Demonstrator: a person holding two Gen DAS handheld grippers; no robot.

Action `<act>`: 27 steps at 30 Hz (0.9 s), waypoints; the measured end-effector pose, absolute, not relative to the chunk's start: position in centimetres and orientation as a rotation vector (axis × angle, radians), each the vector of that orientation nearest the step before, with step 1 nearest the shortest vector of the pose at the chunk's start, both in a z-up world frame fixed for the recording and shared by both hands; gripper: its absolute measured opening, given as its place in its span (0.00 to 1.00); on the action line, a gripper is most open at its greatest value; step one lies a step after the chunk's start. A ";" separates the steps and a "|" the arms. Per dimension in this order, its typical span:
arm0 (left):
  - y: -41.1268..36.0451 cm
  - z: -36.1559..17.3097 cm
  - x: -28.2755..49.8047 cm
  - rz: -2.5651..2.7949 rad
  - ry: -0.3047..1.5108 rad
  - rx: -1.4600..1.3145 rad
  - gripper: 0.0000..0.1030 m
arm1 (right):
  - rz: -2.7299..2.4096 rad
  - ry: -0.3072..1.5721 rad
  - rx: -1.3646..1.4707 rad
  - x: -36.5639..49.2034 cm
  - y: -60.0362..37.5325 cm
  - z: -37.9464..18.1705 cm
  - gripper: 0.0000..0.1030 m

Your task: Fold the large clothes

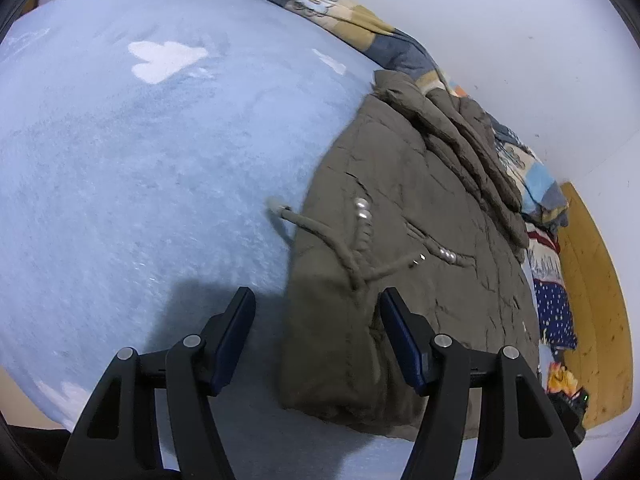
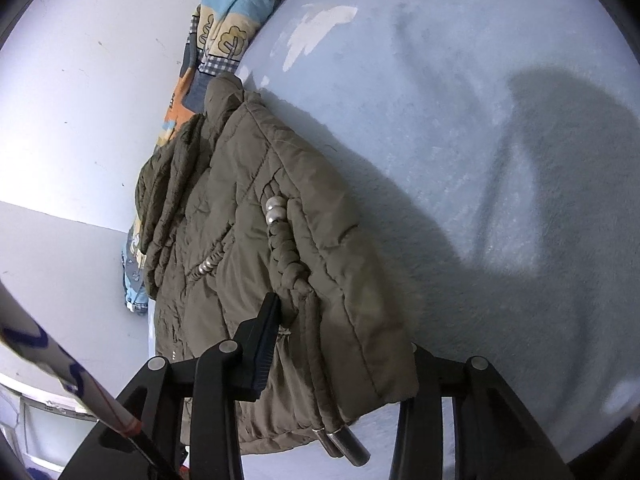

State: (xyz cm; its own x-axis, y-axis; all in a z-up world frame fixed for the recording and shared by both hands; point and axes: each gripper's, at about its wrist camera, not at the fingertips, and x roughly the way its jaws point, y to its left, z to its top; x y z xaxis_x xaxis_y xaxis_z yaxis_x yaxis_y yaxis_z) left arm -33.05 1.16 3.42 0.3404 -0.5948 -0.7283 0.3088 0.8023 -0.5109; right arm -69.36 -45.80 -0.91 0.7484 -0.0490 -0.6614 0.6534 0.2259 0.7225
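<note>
**Padded jacket part-folded on the bed, one corner in a grip**

A bed under a pale blue fleece blanket (image 1: 120, 168) with white cloud shapes fills both views, with a white wall behind and a patchwork quilt (image 1: 360, 28) bunched along the far edge. The olive padded jacket (image 1: 420, 220) lies on the right side of the bed, close to the quilt, already doubled into a long narrow bundle with its drawstring cords (image 1: 320, 236) trailing over the top.

The left hand-held gripper (image 1: 316, 308) hovers with its jaws spread over the near left edge of the jacket, pinching nothing. The right hand-held gripper (image 2: 344, 344) has a thick fold of the jacket's near corner between its jaws, which look pressed on it, though the far finger is hidden under the cloth; metal cord ends (image 2: 344, 444) dangle from that corner.

The lengthwise fold looks done. The crosswise fold, bringing the near end over the far end, and a final tidy seem left.
</note>
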 end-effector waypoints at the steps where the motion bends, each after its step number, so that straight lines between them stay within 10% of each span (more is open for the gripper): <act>1: 0.8 3.5 -33.3 -0.616 1.069 -0.291 0.62 | -0.526 0.588 1.251 -69.2 -45.8 -0.8 0.42; 19: -3.5 3.1 -34.2 -0.649 0.968 -0.083 0.62 | -0.543 0.676 1.124 -67.0 -45.1 0.0 0.65; 27: -3.6 3.0 -34.2 -0.647 0.967 -0.069 0.63 | -0.591 0.617 1.118 -67.7 -44.8 -0.2 0.51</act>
